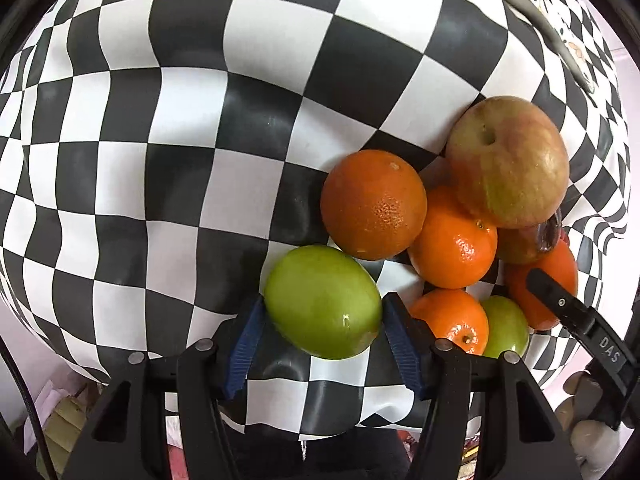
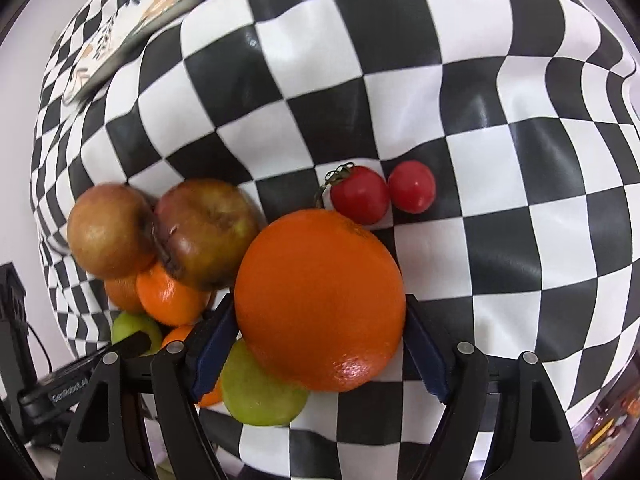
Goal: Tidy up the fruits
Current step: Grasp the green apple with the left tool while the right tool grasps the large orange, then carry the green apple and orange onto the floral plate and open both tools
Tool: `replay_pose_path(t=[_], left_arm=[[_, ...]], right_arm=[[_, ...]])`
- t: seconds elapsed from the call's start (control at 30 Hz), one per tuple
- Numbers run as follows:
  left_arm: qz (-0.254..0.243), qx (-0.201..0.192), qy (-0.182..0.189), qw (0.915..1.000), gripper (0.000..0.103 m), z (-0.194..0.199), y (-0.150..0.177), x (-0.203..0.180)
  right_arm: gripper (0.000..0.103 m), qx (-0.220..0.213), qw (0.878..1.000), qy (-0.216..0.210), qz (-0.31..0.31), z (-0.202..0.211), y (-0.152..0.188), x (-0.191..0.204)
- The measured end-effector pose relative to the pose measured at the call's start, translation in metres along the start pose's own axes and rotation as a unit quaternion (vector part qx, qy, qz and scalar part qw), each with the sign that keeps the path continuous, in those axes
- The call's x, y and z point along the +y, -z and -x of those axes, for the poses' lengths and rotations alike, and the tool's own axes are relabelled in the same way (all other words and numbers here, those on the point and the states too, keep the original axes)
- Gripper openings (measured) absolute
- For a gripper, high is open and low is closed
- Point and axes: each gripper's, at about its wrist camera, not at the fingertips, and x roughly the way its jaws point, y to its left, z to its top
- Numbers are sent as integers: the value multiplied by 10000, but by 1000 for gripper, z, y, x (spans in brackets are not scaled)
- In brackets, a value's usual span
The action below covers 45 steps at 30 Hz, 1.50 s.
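My left gripper (image 1: 324, 320) is shut on a green oval fruit (image 1: 316, 288), its blue pads (image 1: 246, 344) pressing both sides just above the checkered tablecloth (image 1: 200, 120). A pile lies to its right: a dark orange (image 1: 374, 204), a reddish-green apple (image 1: 508, 160), mandarins (image 1: 454, 240) and a smaller green fruit (image 1: 504, 326). My right gripper (image 2: 320, 308) is shut on a large orange (image 2: 320, 280), which fills the gap between its pads. Two apples (image 2: 206, 232), mandarins (image 2: 172, 296) and a green fruit (image 2: 260, 392) crowd its left side.
Two cherry tomatoes (image 2: 360, 194) lie just beyond the large orange. A patterned tray (image 2: 132, 32) sits at the far edge of the cloth. The other gripper's black finger (image 1: 560, 304) reaches into the pile from the right. Bare checkered cloth (image 2: 500, 160) spreads beyond and right.
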Motion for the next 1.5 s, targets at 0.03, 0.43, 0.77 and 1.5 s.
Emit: replay_pose_path(t=[0.03, 0.43, 0.77, 1.5], left_arm=[[-76, 4, 1, 10000, 58, 1, 4, 1], [-625, -297, 353, 9970, 58, 64, 1, -21], [-1004, -964, 667, 9880, 58, 154, -83, -26], [-1265, -515, -313, 9901, 58, 100, -295, -109]], right_arm=[[80, -17, 10000, 1, -10, 1, 1, 0], [79, -709, 9967, -217, -325, 71, 22, -5], [79, -1196, 9875, -1021, -85, 150, -50, 44], [80, -962, 9939, -148, 512, 72, -275, 59]])
